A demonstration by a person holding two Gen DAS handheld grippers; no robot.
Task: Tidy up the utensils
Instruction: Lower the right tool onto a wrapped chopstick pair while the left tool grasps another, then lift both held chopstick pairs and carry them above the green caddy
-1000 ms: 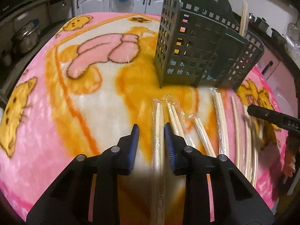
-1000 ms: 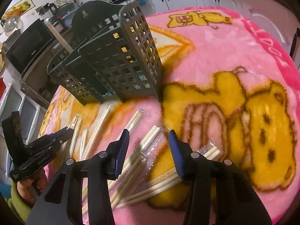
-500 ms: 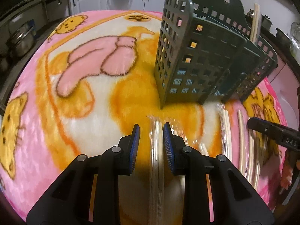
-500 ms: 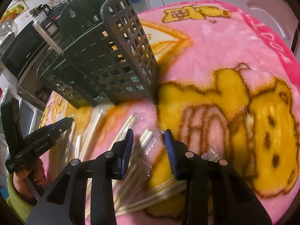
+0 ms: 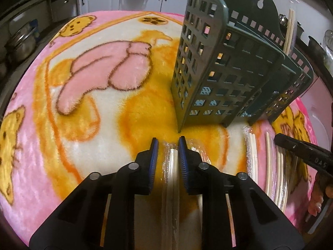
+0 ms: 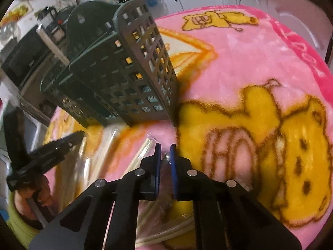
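Jaws of left gripper (image 5: 167,143) closing around wrapped chopsticks (image 5: 172,162), pads not visibly pressing; right gripper (image 6: 164,149) jaws closing, nearly together, pinching clear wrapper (image 6: 165,158); caddy (image 5: 224,77) beyond.

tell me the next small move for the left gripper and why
Probably finish the squeeze, then lift. The left gripper is closing around a wrapped chopstick pair lying on the blanket, and the green caddy stands just ahead. The right gripper is closing on another wrapped pair.
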